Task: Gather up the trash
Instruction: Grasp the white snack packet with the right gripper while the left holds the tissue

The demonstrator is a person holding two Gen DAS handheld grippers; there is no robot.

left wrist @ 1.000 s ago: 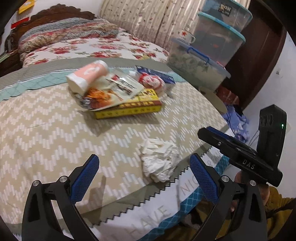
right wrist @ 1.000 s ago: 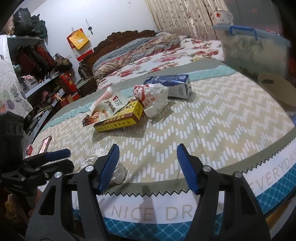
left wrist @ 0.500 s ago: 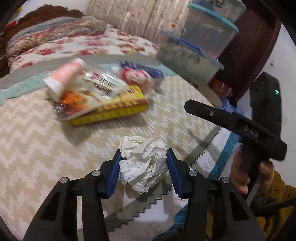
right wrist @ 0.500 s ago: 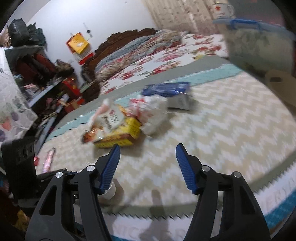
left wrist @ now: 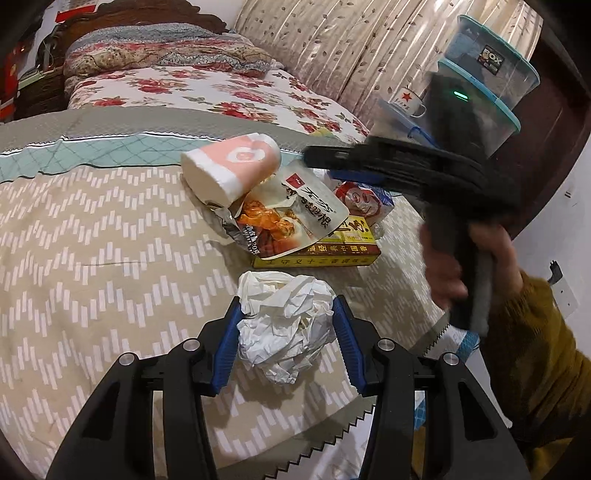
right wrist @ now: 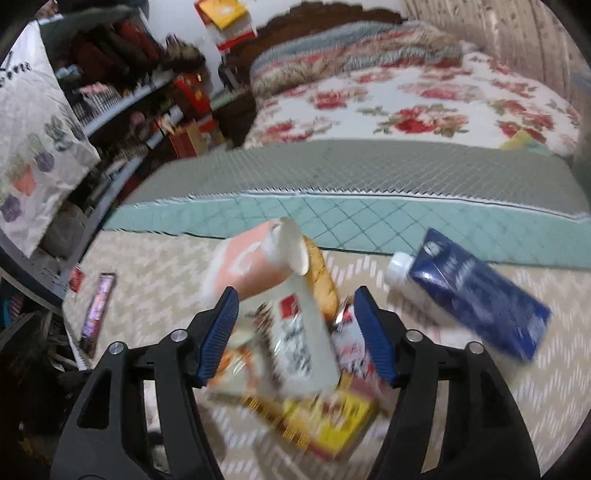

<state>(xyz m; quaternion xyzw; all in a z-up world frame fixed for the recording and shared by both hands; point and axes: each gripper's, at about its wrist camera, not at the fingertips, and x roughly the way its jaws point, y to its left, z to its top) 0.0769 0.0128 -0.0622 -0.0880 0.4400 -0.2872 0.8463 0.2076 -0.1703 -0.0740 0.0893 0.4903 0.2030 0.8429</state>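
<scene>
I see yellow box [left wrist: 317, 251], snack pouch [left wrist: 295, 218], pink cup [left wrist: 232, 166] beyond tissue wad [left wrist: 284, 325] | left claw [left wrist: 286, 339] clamped on wad, since lifted | right claw [right wrist: 295, 336] apart, swung over pile from bed [left wrist: 92, 240] edge

Crumpled tissue paper [left wrist: 286, 328]: white, matt, heavily creased. Left hand-held gripper [left wrist: 284, 341]: matt black plastic frame, bright metal screw heads, ribbed blue pads [left wrist: 228, 339]. Right hand-held gripper [right wrist: 295, 332]: same black plastic and ribbed blue pads. Snack pouch [left wrist: 295, 218]: glossy printed film, silvery foil at the torn edge. Paper cup [left wrist: 231, 168]: matt pink and white. Yellow box [left wrist: 332, 251]: smooth printed card. Blue carton [right wrist: 476, 299]: smooth coated card, white plastic cap. Bedspread [left wrist: 92, 258]: quilted matt cloth. Storage boxes [left wrist: 491, 85]: clear glossy plastic. Headboard [left wrist: 147, 22]: dark carved wood.
</scene>
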